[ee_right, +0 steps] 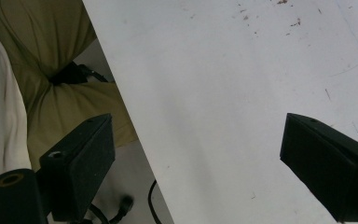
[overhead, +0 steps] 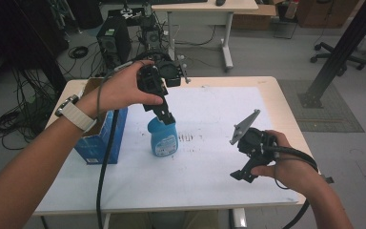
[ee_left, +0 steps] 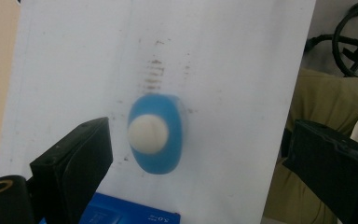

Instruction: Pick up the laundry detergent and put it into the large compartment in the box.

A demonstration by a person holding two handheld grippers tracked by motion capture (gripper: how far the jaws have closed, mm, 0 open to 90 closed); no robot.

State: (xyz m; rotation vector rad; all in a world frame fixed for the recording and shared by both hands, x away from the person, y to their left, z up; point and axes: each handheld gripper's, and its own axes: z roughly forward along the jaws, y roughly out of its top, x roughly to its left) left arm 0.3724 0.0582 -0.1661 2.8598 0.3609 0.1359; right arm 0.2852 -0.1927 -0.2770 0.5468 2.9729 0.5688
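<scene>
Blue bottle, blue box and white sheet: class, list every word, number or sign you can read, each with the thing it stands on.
Bottle: the label's print is too small to read.
Box: white print low on the side, too blurred to read.
Box top: a few small white characters by the edge, not legible.
Sheet: brown smudges, no writing.
Nothing can be quoted.

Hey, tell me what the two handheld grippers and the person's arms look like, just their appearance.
Both grippers are black with two blocky black jaws. The left gripper trails a thick black cable; the right gripper carries a grey three-cornered plate and its own black cable. The forearms are bare, with a white-strapped watch on the left wrist.
</scene>
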